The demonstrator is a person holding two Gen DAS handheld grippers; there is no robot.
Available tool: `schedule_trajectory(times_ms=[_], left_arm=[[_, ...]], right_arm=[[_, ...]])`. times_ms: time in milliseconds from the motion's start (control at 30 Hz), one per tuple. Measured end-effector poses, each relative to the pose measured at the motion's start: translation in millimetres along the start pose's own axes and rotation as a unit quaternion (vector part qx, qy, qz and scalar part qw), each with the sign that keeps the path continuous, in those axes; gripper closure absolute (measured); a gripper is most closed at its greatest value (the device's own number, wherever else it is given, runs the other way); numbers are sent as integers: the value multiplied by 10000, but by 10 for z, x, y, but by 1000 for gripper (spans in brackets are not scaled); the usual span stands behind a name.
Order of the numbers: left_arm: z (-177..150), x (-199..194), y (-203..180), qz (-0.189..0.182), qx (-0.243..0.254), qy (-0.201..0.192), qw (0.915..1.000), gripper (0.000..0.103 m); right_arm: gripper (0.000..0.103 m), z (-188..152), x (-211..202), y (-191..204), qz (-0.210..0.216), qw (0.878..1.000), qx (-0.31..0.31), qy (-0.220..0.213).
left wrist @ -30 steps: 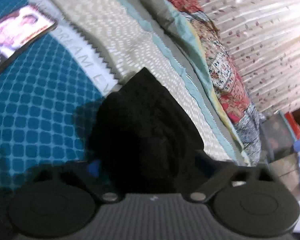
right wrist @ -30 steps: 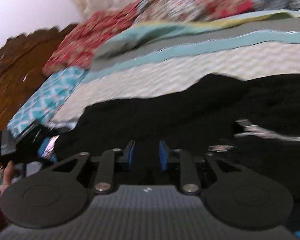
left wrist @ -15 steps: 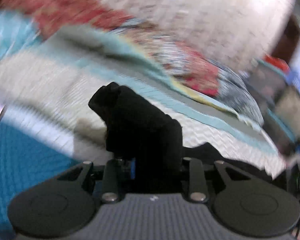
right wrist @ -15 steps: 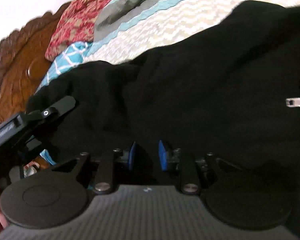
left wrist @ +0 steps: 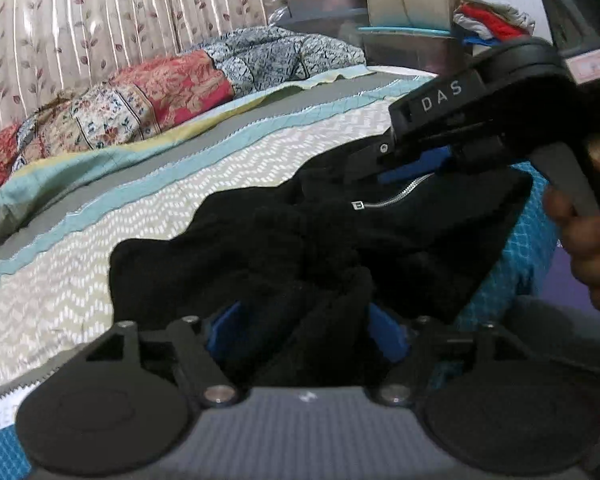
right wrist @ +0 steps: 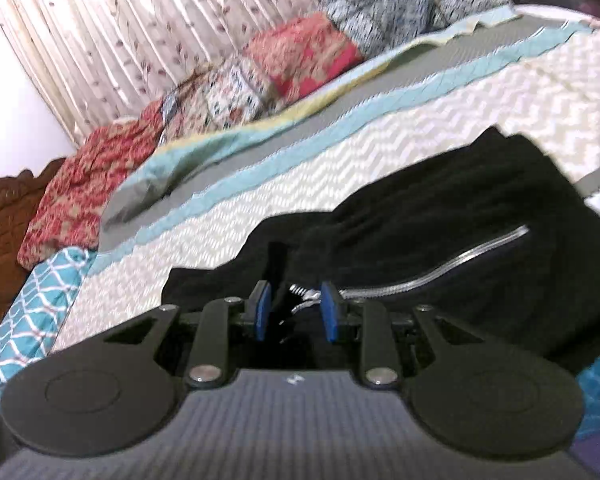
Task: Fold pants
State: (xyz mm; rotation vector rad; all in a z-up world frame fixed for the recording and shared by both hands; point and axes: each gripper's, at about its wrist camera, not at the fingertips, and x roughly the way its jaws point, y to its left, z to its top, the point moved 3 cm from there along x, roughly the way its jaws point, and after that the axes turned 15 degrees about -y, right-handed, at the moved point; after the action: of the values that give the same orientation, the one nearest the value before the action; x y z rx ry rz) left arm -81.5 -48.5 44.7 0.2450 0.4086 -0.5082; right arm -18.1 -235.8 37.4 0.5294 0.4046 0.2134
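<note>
both grippers sit at the black pants, which lie crumpled on the pale zigzag bedspread. left gripper: its jaws are opening, blue pads spread wide, with a bunched fold of the pants' fabric rising between them; the cloth lies against the right pad, while the left pad stands clear of it. right gripper: jaws narrow but not pressed together, blue pads either side of dark fabric and a bit of silver metal at the zipper's end; the picture is soft there, so a true pinch is likely but not certain. in the left wrist view the right gripper reaches into the far edge of the pants by the zipper, held by a person's hand. beyond the pants run teal and grey stripes of the bedspread, then a patchwork quilt in red and blue, then a leaf-print curtain. to the right of the pants stand stacked storage boxes. left of the pants, in the right wrist view, a carved wooden headboard.
</note>
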Motion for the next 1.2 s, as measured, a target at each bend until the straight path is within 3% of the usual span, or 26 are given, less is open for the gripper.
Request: schedule_trajectory(times_ms=[133,233,300,400,467,567,733,867,1000,1200], left_arm=[[135,-219,255,91,-711,-247,9971,32],[176,-303,545,247,-1436,-380,9886,32],[151,-292,717,343,-1885,-320,9809,33],[81,-201,859,464,-2290,-120,9723,35],[59,-155,881,432,-2456,-61,9684,35],[107,-125,841,367,-2428,-70,9694,35],[244,-65,752,265,-2361,-129,9713,34],[368,98,677,204,-2260,-83,9739,33],[382,370,546,516,-2034,420,9768,33],[196,495,442,874,-2177,985,9671,26]], right_arm=[[72,-11,50,170,447,9986,-265,-95],[71,-46,160,219,811,9957,-454,-2],[71,-127,249,226,933,9939,-532,249],[65,-453,519,54,635,9899,-639,1093],[66,-529,545,-147,683,9911,-305,1100],[65,-412,508,-162,728,9902,-177,1177],[56,-239,238,-284,879,9925,332,784],[55,-92,51,-529,562,9963,505,397],[54,-32,-112,-808,170,9967,787,120],[54,-95,-156,-902,-96,9959,888,153]])
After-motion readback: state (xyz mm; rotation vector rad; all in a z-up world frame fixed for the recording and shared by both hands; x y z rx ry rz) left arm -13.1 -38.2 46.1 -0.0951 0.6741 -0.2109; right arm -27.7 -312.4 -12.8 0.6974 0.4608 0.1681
